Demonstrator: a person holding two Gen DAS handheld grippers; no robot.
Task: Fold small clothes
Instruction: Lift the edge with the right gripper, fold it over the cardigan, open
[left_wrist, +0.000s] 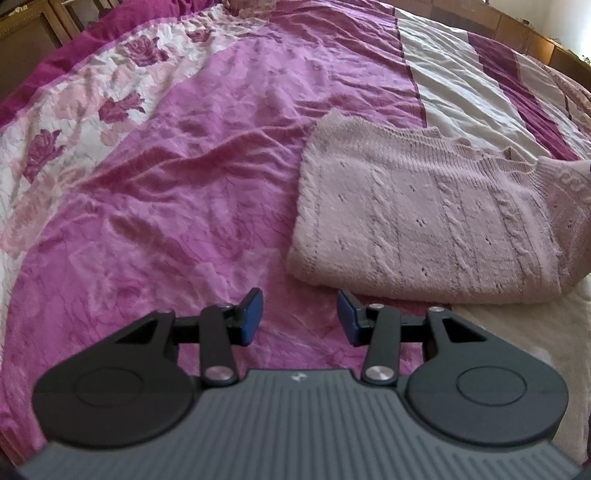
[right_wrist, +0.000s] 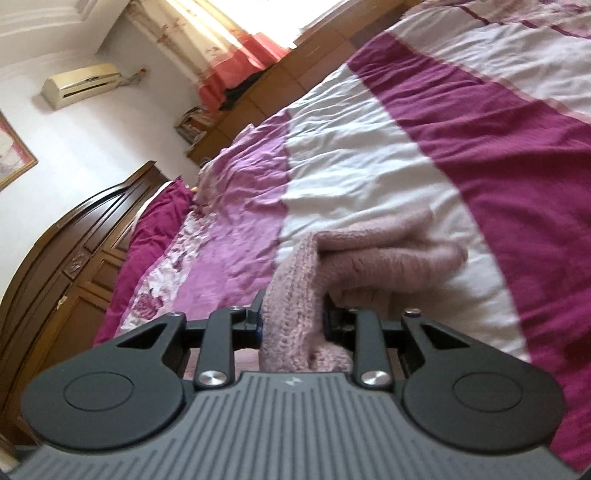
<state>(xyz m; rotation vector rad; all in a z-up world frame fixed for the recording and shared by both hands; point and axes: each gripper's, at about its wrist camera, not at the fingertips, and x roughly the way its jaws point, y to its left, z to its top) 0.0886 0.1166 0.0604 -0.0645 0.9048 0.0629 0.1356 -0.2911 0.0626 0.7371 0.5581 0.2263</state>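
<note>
Hidden bits: in the right wrist view the pads of the right hand-held gripper are buried in knit, so only the outer fingers show. The sweater's right end runs off the frame edge in the left wrist view.

Blur: the right view is tilted and smeared, so the far folds of the pink sweater are mushy and I can't tell sleeve from body.

Right hand-held gripper: pinching a bunched strip of the sweater, which bulges out in front of and behind the fingers.

Left hand-held gripper: jaws spread, blue pads clear, nothing between them, over bare bedspread just short of the sweater's near edge.

Sweater: pink cable knit, lying folded flat on the bed in the left view, right of centre.

Surface: a bed with a rumpled bedspread in pink, magenta, white and rose-print bands.

Room: dark wooden headboard at left, air conditioner high on the white wall, bright curtained window, and a framed picture cut off at the left edge.

Open room: lots of bare bedspread left of the sweater, and white and magenta stripes beyond it.
</note>
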